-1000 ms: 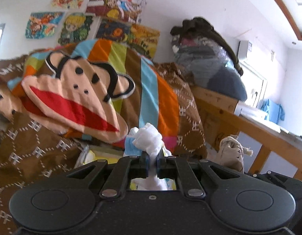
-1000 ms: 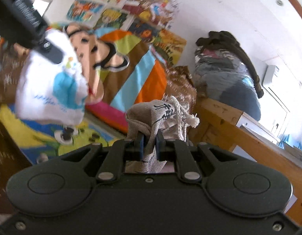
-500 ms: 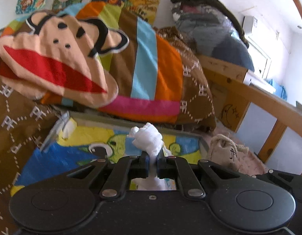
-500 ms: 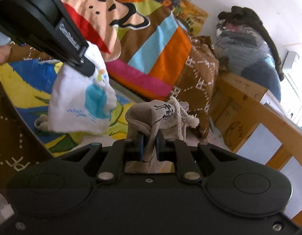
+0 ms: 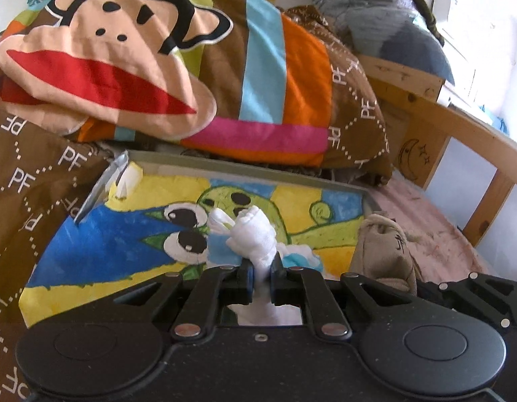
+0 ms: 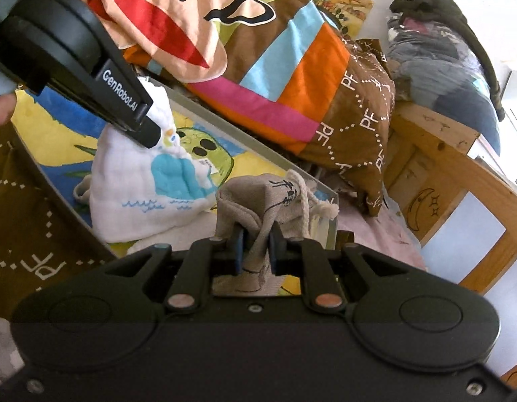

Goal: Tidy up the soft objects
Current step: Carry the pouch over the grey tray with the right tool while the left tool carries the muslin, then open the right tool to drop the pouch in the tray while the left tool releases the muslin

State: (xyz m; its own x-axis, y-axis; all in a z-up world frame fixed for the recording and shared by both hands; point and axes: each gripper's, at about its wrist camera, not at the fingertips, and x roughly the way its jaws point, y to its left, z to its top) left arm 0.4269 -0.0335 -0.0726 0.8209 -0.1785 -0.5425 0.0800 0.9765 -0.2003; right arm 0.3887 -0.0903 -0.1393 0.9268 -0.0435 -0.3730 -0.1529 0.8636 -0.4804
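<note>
The tray (image 5: 245, 169), a shallow grey-rimmed one lined with a bright cartoon picture, lies on the bed below the striped monkey blanket (image 5: 178, 77), and it is the landmark for both hands. Over its middle the left gripper (image 5: 260, 276) pinches a bunched corner of the white cloth (image 6: 141, 197), whose body already sags onto the tray's picture. At the tray's right edge the right gripper (image 6: 256, 251) clamps a fold of the beige drawstring pouch (image 6: 275, 201). Both sets of jaws have just been easing apart a little, yet fabric still sits pressed between the pads in each.

The step looks like setting both soft things down in the tray. To do it well, lower each until its weight rests on the lining, then let go fully and draw back straight, so no cloth snags on a pad. The pouch hangs close to the tray's right rim and could spill over it, so nudge it inward first.

The brown blanket (image 5: 34, 181) crowds the tray's left side, and the wooden bed frame (image 5: 436, 130) rises beyond its right.
</note>
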